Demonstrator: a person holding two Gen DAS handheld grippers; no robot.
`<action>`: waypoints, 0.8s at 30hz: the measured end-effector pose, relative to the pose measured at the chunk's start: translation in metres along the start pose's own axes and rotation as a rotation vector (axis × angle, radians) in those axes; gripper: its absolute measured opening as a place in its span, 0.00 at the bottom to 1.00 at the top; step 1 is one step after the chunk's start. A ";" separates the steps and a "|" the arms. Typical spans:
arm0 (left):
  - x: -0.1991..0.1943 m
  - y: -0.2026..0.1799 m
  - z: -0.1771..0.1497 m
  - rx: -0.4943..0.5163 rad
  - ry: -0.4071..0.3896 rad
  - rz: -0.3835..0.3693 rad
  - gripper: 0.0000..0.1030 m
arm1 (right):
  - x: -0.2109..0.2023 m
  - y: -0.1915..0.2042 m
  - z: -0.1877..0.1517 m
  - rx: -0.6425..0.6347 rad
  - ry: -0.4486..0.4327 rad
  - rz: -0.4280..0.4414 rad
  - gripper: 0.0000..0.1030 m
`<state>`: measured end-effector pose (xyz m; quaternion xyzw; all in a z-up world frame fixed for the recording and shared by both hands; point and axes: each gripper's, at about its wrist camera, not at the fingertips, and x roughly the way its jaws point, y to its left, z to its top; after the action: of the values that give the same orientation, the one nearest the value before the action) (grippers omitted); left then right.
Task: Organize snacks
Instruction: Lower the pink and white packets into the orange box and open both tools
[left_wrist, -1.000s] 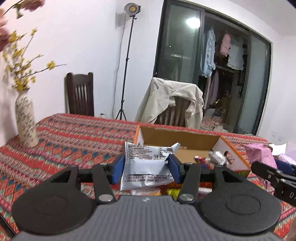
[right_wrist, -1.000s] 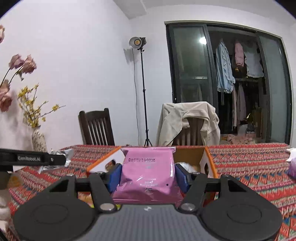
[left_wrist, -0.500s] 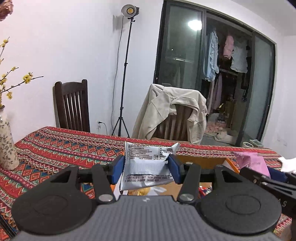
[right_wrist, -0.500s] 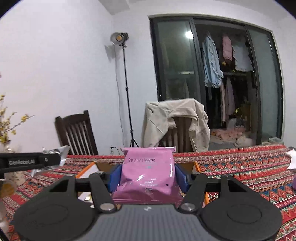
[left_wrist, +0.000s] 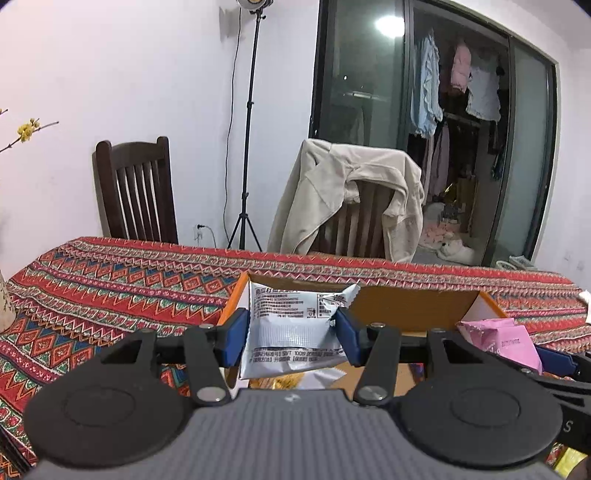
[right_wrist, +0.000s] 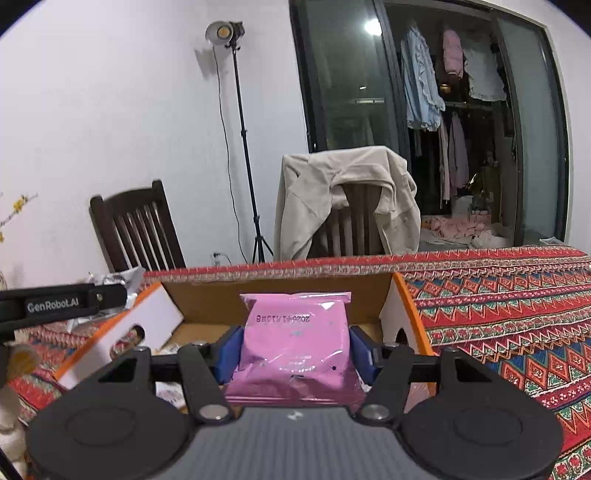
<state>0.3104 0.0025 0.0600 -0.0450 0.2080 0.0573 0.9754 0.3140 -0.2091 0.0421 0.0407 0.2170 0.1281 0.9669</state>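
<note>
Two packets are held over the open cardboard box (right_wrist: 280, 295) on the patterned tablecloth (left_wrist: 110, 288): the left gripper (left_wrist: 291, 338) pinches a silver snack packet (left_wrist: 291, 332) between its blue pads, and the right gripper (right_wrist: 293, 350) clamps a pink snack packet (right_wrist: 295, 343). Inside the box lie what look like other wrappers, mostly hidden behind the grippers.

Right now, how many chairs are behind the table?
2: a bare dark chair at left by the wall, and another chair to its right with a beige jacket draped over it.
</note>
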 end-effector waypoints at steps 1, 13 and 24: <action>0.002 0.001 -0.001 -0.002 0.009 0.002 0.54 | 0.002 0.001 -0.001 -0.007 0.010 0.000 0.59; 0.000 0.009 -0.006 -0.040 0.023 -0.009 1.00 | -0.003 -0.009 -0.008 0.033 0.028 0.031 1.00; -0.038 0.007 0.013 -0.053 -0.022 -0.046 1.00 | -0.031 -0.012 0.002 0.062 0.016 0.034 1.00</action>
<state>0.2804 0.0072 0.0866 -0.0748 0.1945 0.0410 0.9772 0.2909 -0.2294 0.0551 0.0731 0.2278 0.1380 0.9611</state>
